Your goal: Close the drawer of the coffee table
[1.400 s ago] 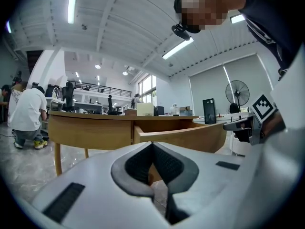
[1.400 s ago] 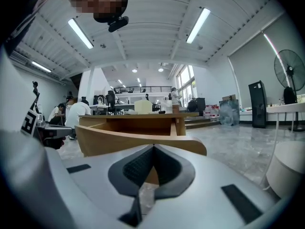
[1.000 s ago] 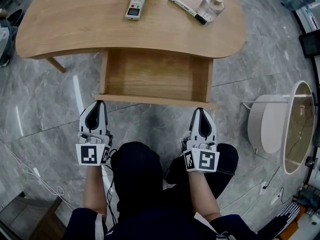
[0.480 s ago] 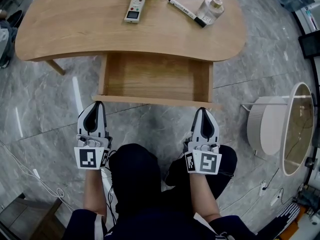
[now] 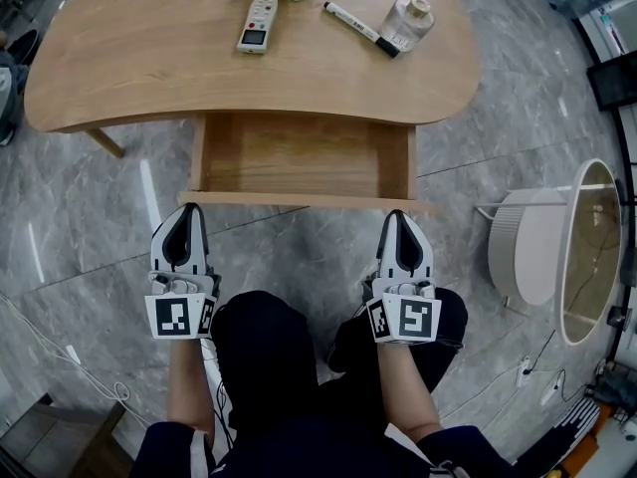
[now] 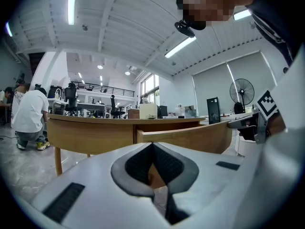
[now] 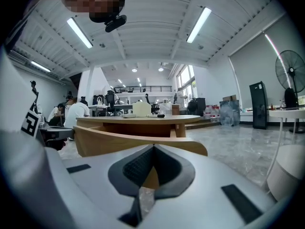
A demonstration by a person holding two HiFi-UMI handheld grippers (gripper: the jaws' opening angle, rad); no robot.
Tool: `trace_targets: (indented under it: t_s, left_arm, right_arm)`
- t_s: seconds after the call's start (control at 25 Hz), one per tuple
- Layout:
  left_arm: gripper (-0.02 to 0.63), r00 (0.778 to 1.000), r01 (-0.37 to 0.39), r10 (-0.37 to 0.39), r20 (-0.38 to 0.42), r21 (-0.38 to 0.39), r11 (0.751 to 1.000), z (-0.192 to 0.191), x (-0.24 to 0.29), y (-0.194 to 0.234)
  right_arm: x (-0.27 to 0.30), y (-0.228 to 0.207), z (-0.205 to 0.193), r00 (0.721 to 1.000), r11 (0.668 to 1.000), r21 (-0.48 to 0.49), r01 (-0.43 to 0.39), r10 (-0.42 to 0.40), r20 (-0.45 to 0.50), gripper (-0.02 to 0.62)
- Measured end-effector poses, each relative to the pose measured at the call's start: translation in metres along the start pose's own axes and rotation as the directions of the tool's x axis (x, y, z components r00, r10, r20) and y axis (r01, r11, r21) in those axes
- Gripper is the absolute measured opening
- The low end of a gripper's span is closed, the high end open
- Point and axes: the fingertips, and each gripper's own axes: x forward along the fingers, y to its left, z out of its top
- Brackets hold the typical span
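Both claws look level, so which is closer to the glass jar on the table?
Right. The right gripper sits directly in front of the jar, across the drawer; the left gripper is well off to the left.

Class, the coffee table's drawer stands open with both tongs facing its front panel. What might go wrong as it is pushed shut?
1. The left tongs and right tongs face opposite ends of the drawer front; uneven pushing might skew and jam the drawer.
2. Both tongs are shut to narrow tips, which may slip off that front.
3. A hard shove could jolt the table, rolling the marker or shaking the jar.
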Motion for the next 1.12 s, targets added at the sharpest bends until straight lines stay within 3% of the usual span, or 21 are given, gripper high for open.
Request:
trace_targets:
  t_s: [1.12]
  left_arm:
    - [0.025,1.000,-0.006,0.005,-0.011,-0.009,1.000,0.002,0.019,0.004]
  right_arm:
    - [0.019,-0.008,0.004,0.999,0.999,0.040,-0.012,0.013,-0.029,0.026]
